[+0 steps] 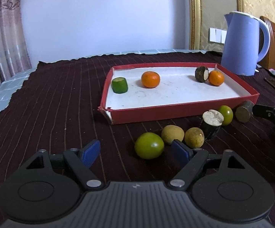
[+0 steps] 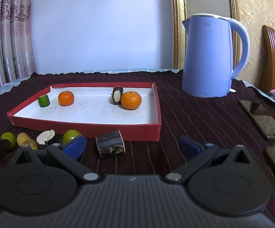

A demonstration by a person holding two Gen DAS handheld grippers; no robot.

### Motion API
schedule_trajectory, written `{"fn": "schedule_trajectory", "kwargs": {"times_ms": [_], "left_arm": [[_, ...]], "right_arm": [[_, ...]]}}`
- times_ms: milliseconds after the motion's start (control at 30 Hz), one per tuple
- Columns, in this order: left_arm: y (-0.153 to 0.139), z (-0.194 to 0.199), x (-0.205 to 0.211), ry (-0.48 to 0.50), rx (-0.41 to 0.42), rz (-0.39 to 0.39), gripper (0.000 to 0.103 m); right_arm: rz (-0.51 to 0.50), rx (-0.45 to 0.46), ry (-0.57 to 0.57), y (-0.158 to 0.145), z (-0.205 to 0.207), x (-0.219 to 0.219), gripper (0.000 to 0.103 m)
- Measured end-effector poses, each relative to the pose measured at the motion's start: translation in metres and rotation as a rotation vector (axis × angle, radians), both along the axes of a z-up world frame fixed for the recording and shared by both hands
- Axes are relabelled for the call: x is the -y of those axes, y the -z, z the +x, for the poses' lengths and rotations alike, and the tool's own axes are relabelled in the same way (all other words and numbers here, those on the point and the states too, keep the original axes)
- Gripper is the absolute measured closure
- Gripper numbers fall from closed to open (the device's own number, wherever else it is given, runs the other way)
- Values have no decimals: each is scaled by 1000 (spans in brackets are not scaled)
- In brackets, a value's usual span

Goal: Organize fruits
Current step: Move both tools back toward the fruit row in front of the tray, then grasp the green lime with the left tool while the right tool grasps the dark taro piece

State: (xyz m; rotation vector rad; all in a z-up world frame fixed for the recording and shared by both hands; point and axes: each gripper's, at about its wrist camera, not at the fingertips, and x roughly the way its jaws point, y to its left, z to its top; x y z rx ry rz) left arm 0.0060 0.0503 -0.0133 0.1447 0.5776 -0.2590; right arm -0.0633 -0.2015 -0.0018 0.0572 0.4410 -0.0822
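Left wrist view: left gripper [image 1: 135, 152] gapes empty, green fruit [image 1: 149, 145] at its one o'clock; right gripper [image 2: 132, 145] gapes empty.

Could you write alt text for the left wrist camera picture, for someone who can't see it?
An open left gripper hovers over a dark striped cloth, just short of a green fruit among loose fruits. Behind, a red tray holds two oranges and two cut pieces; a blue kettle stands far right.

In the left wrist view the right gripper [image 1: 270, 112] is cut off by the picture's edge, and the blue kettle [image 1: 245, 43] hides the box's far corner.
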Motion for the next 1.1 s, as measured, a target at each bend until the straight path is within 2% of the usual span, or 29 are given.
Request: {"fn": "schedule_trajectory", "kwargs": {"times_ms": [100, 167, 200, 300, 600, 667, 833, 900, 933, 1000, 1033, 1067, 1100], "left_arm": [[1, 6, 6, 24, -20, 12, 27], [3, 11, 9, 39, -49, 8, 40], [5, 14, 9, 48, -69, 4, 55], [7, 15, 8, 46, -74, -7, 69], [7, 13, 6, 42, -59, -26, 70], [8, 12, 7, 41, -54, -24, 70], [8, 11, 7, 42, -43, -16, 70], [8, 11, 6, 43, -43, -21, 70], [9, 11, 6, 44, -44, -24, 70], [9, 11, 5, 44, -46, -30, 69], [9, 11, 5, 44, -45, -30, 69], [9, 11, 5, 43, -44, -29, 69], [9, 11, 5, 43, -43, -28, 69]], "right_arm": [[0, -2, 1, 0, 0, 0, 0], [2, -5, 0, 1, 1, 0, 0], [3, -6, 0, 1, 0, 0, 0], [10, -11, 0, 1, 1, 1, 0], [15, -32, -19, 3, 5, 1, 0], [23, -47, -30, 3, 7, 2, 11], [1, -99, -64, 4, 19, -3, 20], [-25, -112, -92, 4, 25, -9, 20], [-38, -117, -107, 3, 28, -12, 24], [-53, -137, -135, 3, 37, -17, 37], [-56, -153, -145, 5, 41, -19, 49], [-62, -174, -154, 7, 45, -21, 67], [-74, -180, -152, 8, 46, -22, 70]]}}
